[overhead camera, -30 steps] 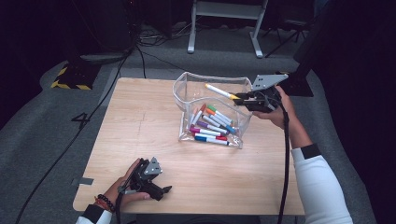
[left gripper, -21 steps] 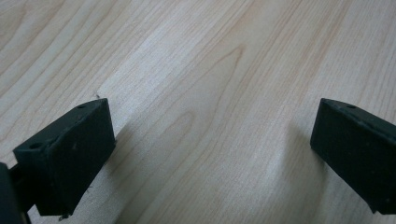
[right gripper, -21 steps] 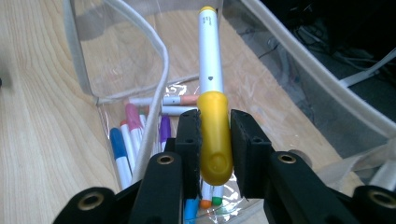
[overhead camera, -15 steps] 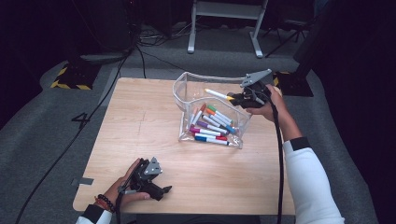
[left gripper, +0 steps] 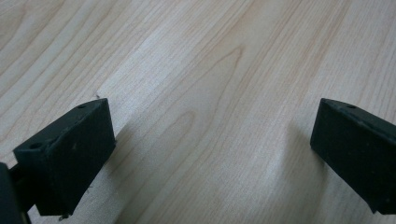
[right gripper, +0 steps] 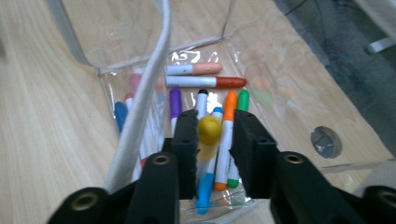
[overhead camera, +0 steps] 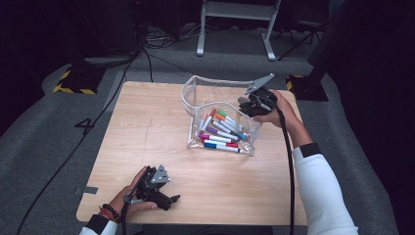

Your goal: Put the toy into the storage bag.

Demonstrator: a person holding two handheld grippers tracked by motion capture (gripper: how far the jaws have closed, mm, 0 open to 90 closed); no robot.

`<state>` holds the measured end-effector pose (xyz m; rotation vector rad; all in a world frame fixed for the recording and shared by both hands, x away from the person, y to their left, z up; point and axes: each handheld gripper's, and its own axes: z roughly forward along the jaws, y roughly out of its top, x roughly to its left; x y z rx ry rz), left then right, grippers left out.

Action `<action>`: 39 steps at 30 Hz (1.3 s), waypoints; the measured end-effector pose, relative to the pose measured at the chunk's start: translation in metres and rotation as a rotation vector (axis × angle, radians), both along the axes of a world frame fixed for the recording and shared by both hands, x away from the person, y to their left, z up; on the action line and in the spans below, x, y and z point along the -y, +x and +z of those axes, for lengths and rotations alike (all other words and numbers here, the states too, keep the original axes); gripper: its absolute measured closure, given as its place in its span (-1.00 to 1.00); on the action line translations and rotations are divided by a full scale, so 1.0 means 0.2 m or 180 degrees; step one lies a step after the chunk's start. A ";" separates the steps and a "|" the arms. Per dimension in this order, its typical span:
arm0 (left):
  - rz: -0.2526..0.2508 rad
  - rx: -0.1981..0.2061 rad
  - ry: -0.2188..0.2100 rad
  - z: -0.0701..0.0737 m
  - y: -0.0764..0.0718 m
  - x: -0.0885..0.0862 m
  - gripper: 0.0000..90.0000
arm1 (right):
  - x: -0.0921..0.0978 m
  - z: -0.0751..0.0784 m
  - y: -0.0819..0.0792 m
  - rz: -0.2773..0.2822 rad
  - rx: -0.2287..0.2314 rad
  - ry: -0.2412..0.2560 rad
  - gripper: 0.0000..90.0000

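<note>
So, high view first: the right claw [overhead camera: 244,104] is up over the far right corner of the clear plastic bin [overhead camera: 195,98], tipped down into it, which makes sense if the job is loading markers into that bin. A bunch of markers [overhead camera: 220,133] already lie on the bin's floor, roughly side by side, caps pointing toward the back. The left claw [overhead camera: 169,199] is parked on the tabletop [overhead camera: 147,127] near the front left corner, well apart from the bin, hand just resting on it. Looks like it's simply out of the way while the other one works.

Left gripper view: wide-open jaws, nothing between them, just bare wood grain underneath. Confirms it's idle.

Right gripper view: this is the good one. You're looking down past the bin's white rim [right gripper: 140,98] at the markers below, and there's a yellow marker [right gripper: 208,135] sitting between the two jaws, cap end up toward the camera. The jaws are close together, but I can see slim gaps either side of the cap, so I can't tell if it's pinched or just let go. My guess is it's held end-on like that so it drops cleanly onto the pile instead of snagging on the rim.
</note>
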<state>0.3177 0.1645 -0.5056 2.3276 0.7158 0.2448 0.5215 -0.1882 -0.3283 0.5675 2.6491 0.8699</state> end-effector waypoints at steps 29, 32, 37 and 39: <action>-0.0002 0.0002 -0.0003 0.00 0.00 0.00 -1.00 | 0.22 0.16 -0.29 -0.0275 0.0452 0.0625 -0.37; 0.0000 0.0002 -0.0006 0.00 0.00 0.00 -1.00 | 0.25 0.16 -0.34 -0.0321 0.0538 0.0670 -0.37; 0.0000 0.0001 -0.0007 0.00 0.00 0.00 -1.00 | 0.30 0.13 -0.42 -0.0388 0.0616 0.0682 -0.37; 0.0000 0.0002 -0.0006 0.00 0.00 0.00 -1.00 | 0.32 0.11 -0.44 -0.0415 0.0619 0.0667 -0.37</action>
